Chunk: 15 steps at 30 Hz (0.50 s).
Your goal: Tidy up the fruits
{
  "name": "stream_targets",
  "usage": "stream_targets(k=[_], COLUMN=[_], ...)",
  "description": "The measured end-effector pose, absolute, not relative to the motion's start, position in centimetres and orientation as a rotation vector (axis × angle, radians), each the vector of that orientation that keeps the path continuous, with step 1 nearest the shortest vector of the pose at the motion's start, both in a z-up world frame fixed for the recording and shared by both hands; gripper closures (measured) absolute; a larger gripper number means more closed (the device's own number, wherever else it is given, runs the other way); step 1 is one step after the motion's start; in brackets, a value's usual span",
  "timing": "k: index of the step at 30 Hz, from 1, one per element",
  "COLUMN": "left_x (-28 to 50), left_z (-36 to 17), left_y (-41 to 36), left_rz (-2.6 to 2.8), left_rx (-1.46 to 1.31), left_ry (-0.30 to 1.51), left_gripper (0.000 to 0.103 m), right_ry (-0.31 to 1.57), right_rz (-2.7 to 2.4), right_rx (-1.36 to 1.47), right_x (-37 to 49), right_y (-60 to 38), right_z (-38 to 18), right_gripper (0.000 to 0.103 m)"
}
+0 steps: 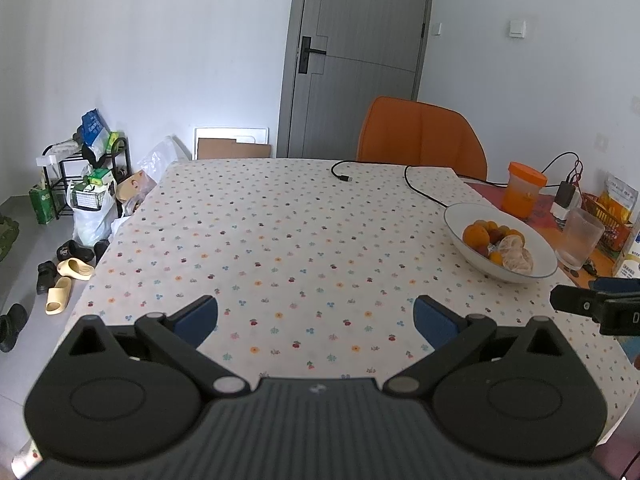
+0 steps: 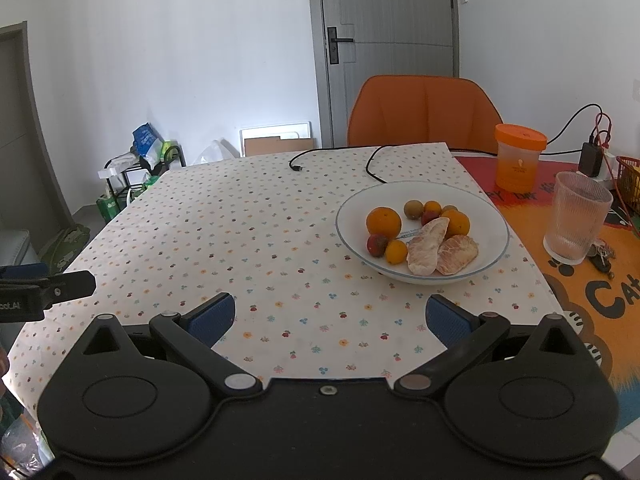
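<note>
Fruit (image 2: 420, 236) in white bowl (image 2: 494, 216) ahead-right of right gripper (image 2: 330, 320) | left gripper (image 1: 316, 320) over bare cloth | both jaws wide, empty | floral surface (image 2: 260, 220), orange chair (image 2: 424, 108)

A table under a floral cloth (image 2: 260, 220) carries a fruit bowl (image 2: 492, 220), cable (image 2: 372, 164), tumbler (image 2: 578, 220) and orange-lidded jar (image 2: 519, 158).

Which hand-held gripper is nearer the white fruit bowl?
Right. The right hand-held gripper sits just short of the white fruit bowl; the left hand-held gripper is farther left.
</note>
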<state>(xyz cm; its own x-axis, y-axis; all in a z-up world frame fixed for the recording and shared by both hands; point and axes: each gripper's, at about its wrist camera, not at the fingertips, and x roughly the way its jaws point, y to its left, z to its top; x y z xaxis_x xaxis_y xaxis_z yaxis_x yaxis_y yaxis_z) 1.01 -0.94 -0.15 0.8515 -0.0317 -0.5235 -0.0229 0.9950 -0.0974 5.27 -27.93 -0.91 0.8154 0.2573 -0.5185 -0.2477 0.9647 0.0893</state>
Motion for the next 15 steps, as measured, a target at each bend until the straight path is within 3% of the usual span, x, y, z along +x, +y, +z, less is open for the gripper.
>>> stream_targets(k=[15], left_x=[1.00], left_z=[-0.38], left_y=[-1.16], left_rz=[-0.023], left_rx=[-0.092], left_ry=[0.555], left_gripper=[0.000], right_ry=[0.564], right_rz=[0.268], right_rx=[0.017], right_x=[5.43], right_y=[-28.08], right_z=[-1.19], right_gripper=[0.000])
